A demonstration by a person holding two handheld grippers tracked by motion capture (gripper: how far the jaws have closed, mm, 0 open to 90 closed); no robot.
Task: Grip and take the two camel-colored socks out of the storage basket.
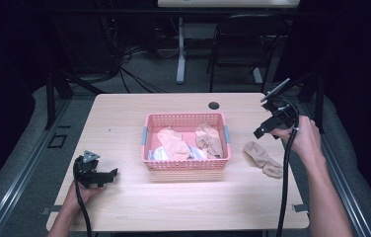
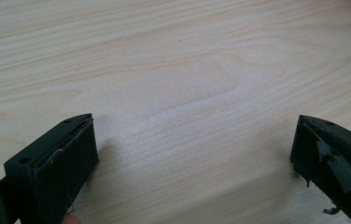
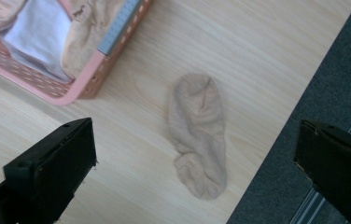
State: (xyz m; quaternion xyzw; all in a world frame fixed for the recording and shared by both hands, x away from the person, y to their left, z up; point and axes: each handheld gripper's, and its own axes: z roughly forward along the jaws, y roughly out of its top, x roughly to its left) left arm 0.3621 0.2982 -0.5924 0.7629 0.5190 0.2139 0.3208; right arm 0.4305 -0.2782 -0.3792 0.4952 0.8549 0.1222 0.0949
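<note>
High view first, from my side of the desk (image 1: pixel 124 207) outward: my left hand-held gripper (image 1: pixel 105 174) rests low near the front left edge, jaws spread wide over bare wood with nothing between them. Further out on the right, my right hand-held gripper (image 1: pixel 260 132) hangs in the air, tilted downward and toward the basket (image 1: pixel 186 165), jaws released and empty. Beneath and just in front of it, the beige sock (image 3: pixel 197 133) lies flat on the desk, apart from the basket's right wall and close to the desk's right edge. The basket sits mid-desk with other socks and a white cloth (image 3: pixel 38 35) heaped inside. My worry is that edge: if I come down off-centre or drag the sock sideways, it could slide off onto the grey floor. A shallow pinch might also catch only the top layer and let it slip mid-lift. My right wrist is raised and bent; my left forearm lies low and straight.
</note>
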